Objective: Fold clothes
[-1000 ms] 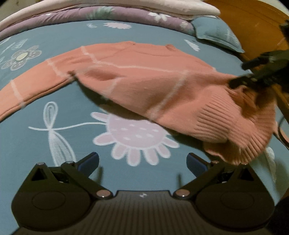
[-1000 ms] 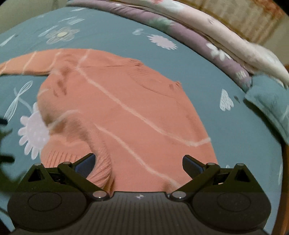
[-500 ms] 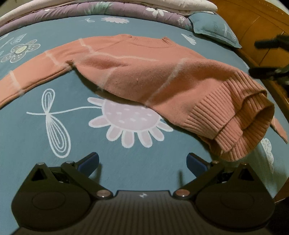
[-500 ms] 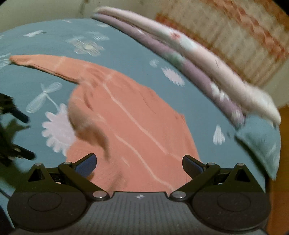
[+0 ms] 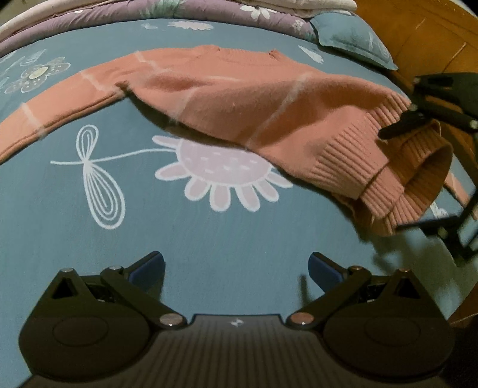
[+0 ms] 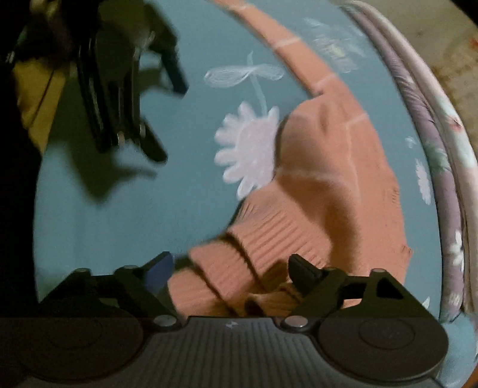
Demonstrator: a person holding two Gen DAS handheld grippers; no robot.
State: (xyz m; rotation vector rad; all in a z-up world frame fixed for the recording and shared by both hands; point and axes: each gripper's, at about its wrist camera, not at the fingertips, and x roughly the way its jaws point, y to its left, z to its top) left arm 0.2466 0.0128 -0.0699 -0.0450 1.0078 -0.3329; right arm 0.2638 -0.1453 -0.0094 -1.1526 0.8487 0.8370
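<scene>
**Right gripper closing in on sweater hem, left hanging idle**

Nearest in the left wrist view: left gripper (image 5: pixel 236 264) is hovering over bare bedspread (image 5: pixel 209 238), jaws standing wide, nothing btwn them, blue pads w/ only teal fabric beneath. Just past it a white/pink daisy print (image 5: pixel 224 173) and a dragonfly outline (image 5: pixel 98 182) are showing on the cover.

Beyond the daisy, the salmon sweater (image 5: pixel 254 104) is lying across the bed, body partly folded over itself, one sleeve (image 5: pixel 59 104) stretching off to the left edge. Its ribbed hem (image 5: pixel 388 179) is bunching in a doubled roll at the right side, near the bed's edge.

Right gripper (image 6: pixel 230 268) is sitting at that hem: ribbed hem (image 6: pixel 239 268) is lying btwn its fingers, jaws have just been closing but are still well apart; can't tell if pads are pressing yet, pic is blurred. From the left cam the right gripper (image 5: pixel 397 179) is straddling the hem roll, one finger above it, one below.

Farther back: purple floral quilt (image 5: pixel 149 15) along the far edge, teal pillow (image 5: pixel 352 38) at the far right corner, wooden headboard (image 5: pixel 418 35) behind it.
</scene>
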